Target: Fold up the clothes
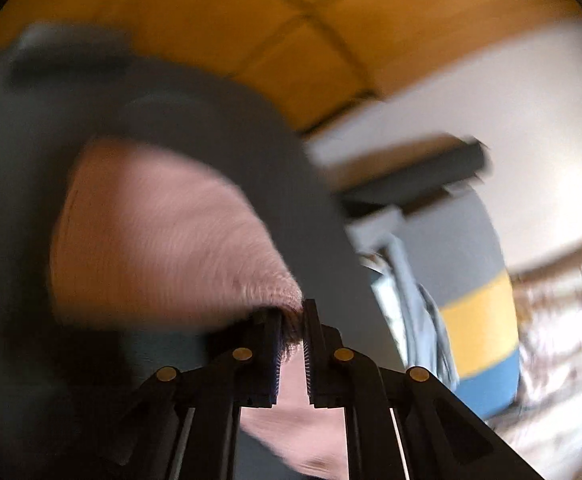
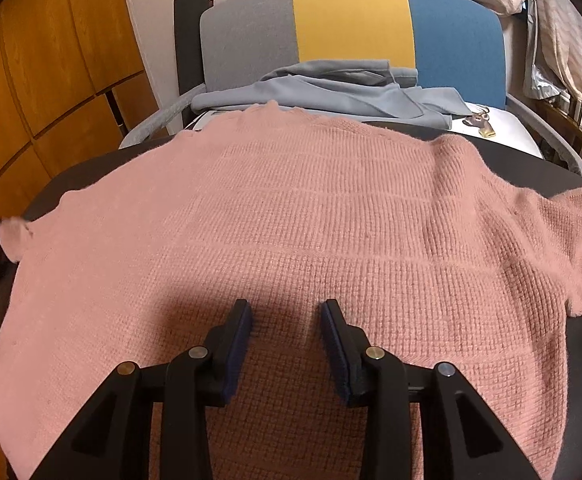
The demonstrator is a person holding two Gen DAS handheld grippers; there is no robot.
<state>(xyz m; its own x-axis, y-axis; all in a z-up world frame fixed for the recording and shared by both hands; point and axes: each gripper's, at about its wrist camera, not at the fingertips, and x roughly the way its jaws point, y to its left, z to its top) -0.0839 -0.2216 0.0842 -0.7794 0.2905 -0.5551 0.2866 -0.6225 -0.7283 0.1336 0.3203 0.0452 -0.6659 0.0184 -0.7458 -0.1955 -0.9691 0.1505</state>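
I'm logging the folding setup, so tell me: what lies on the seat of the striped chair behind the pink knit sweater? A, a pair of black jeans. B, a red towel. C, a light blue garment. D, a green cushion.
C: in the right wrist view a rumpled light blue garment rests on the chair beyond the pink knit sweater.

No readable text, label, brand, number or sign in either view. White sheet with deer-head picture (image 2: 481, 118) on chair seat bears drawing only; left wrist view too blurred.
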